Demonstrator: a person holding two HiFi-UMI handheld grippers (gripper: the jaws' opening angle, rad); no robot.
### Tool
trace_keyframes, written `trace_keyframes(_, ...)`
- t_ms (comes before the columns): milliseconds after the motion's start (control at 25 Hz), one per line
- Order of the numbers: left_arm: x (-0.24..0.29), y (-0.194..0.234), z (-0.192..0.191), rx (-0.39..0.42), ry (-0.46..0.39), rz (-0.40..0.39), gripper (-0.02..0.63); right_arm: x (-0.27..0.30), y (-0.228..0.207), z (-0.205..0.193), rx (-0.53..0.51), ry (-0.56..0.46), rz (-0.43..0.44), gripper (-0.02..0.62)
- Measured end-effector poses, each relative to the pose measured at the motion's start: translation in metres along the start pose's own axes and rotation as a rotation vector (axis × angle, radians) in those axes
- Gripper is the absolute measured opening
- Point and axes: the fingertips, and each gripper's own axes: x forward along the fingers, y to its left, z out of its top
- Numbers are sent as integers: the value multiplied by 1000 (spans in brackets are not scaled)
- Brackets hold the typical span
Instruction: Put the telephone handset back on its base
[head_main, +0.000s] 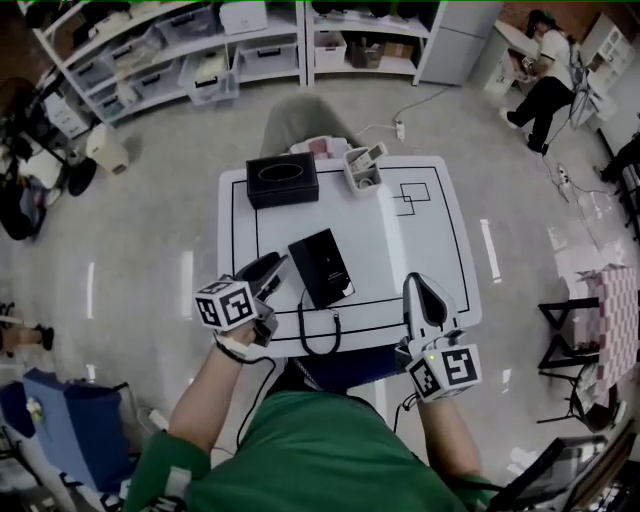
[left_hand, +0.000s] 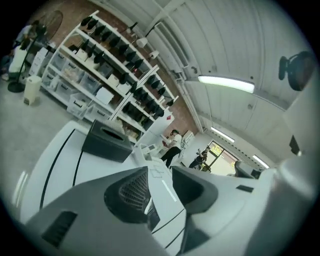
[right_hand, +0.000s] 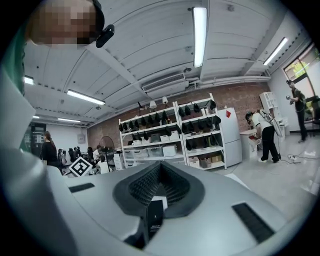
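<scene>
Head view: the white table (head_main: 420, 240) carries a black telephone (head_main: 320, 266) at its middle, lying flat and turned slightly off square. From above it reads as one dark block. I cannot tell whether the handset is seated on the base. Its cord (head_main: 318, 350) hangs in a loop from the near end of the telephone to the front edge of the table.

My left gripper (head_main: 270, 272) sits at the front left of the table, its tip just beside the telephone's left side. I cannot confirm contact. Left gripper view: the left gripper (left_hand: 160, 182) has its jaws spread, with only bare table surface and a black line showing in the gap. The black tissue box (left_hand: 107, 142) stands beyond them.

My right gripper (head_main: 424, 290) is at the front right of the table, well apart from the telephone. Right gripper view: the right gripper (right_hand: 160, 187) has its jaws pressed together, pads meeting at the centre line. A small dark piece with a pale label shows low at the seam, and I cannot identify it.

At the far edge a white holder (head_main: 360, 172) stands right of the tissue box.
</scene>
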Motion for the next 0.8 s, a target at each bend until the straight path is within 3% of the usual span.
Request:
trace_keyframes(240, -30, -82, 69, 243, -171, -49, 135, 9, 9, 44, -50, -89, 41, 20)
trace_keyframes(560, -62, -158, 145, 648, -411, 74, 48, 9, 20, 95, -100, -176, 80, 20)
trace_keyframes(800, -74, -193, 174, 776, -497, 87, 32, 11, 16, 134, -153, -236, 76, 20)
